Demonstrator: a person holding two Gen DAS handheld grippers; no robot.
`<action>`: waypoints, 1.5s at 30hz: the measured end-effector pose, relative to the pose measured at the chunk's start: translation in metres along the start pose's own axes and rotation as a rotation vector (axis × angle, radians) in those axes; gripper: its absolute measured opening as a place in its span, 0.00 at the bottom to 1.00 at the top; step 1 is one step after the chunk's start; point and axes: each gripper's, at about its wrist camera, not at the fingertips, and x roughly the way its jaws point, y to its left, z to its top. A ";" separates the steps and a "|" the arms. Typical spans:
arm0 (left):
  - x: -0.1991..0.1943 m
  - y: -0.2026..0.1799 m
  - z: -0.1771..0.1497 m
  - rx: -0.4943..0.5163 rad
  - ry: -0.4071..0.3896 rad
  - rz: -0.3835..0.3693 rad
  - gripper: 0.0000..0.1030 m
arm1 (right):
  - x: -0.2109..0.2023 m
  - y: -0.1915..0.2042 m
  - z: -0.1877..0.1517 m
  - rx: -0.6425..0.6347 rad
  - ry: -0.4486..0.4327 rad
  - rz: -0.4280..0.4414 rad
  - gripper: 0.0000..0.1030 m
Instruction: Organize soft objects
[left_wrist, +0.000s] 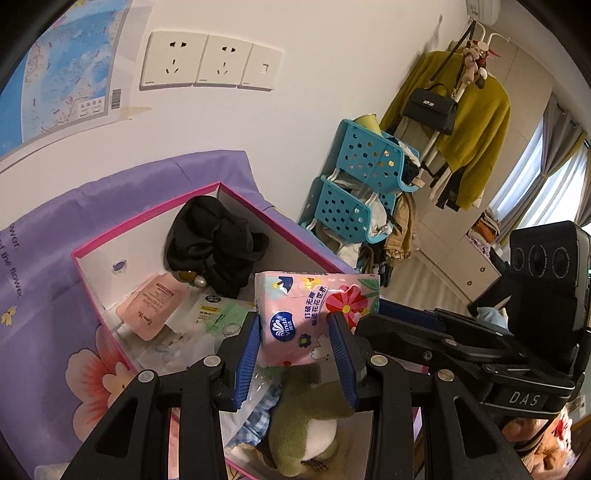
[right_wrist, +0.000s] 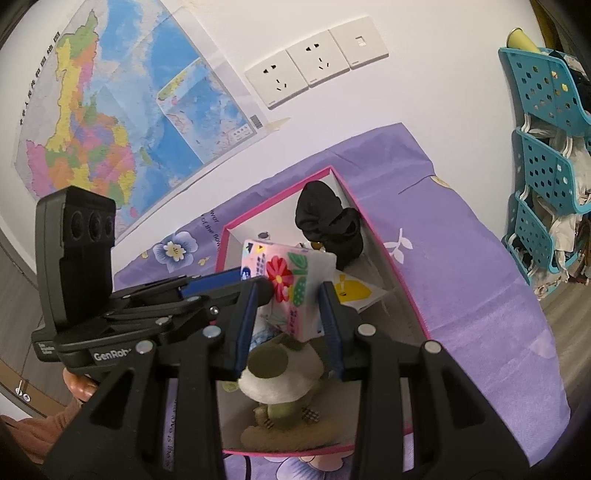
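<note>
Pink floral plastic-wrapped tissue pack (left_wrist: 314, 314) pinched part-open between both left gripper (left_wrist: 295, 354) and right gripper (right_wrist: 286, 325) blue pads, over pink-rimmed cardboard box (left_wrist: 147, 218) already holding black cloth (left_wrist: 218, 243), green plush (left_wrist: 306, 435), sachets; placement still pending.

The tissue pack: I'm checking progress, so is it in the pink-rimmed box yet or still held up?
Held above the box: both tools grip the tissue pack, clear of the plush toy.

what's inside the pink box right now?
In the pink box: a black garment, flat sachets, and a green plush toy on checked cloth. The tissue pack, held above by both grippers, covers part of the floor.
</note>
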 end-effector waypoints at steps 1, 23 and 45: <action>0.001 0.000 0.000 0.002 0.002 0.002 0.36 | 0.001 0.000 0.000 0.002 0.001 -0.002 0.36; 0.025 0.001 0.007 0.002 0.050 0.008 0.37 | 0.010 -0.014 -0.004 0.050 0.017 -0.033 0.36; 0.010 0.004 -0.005 0.059 -0.011 0.158 0.73 | 0.016 -0.011 -0.009 0.053 0.014 -0.044 0.37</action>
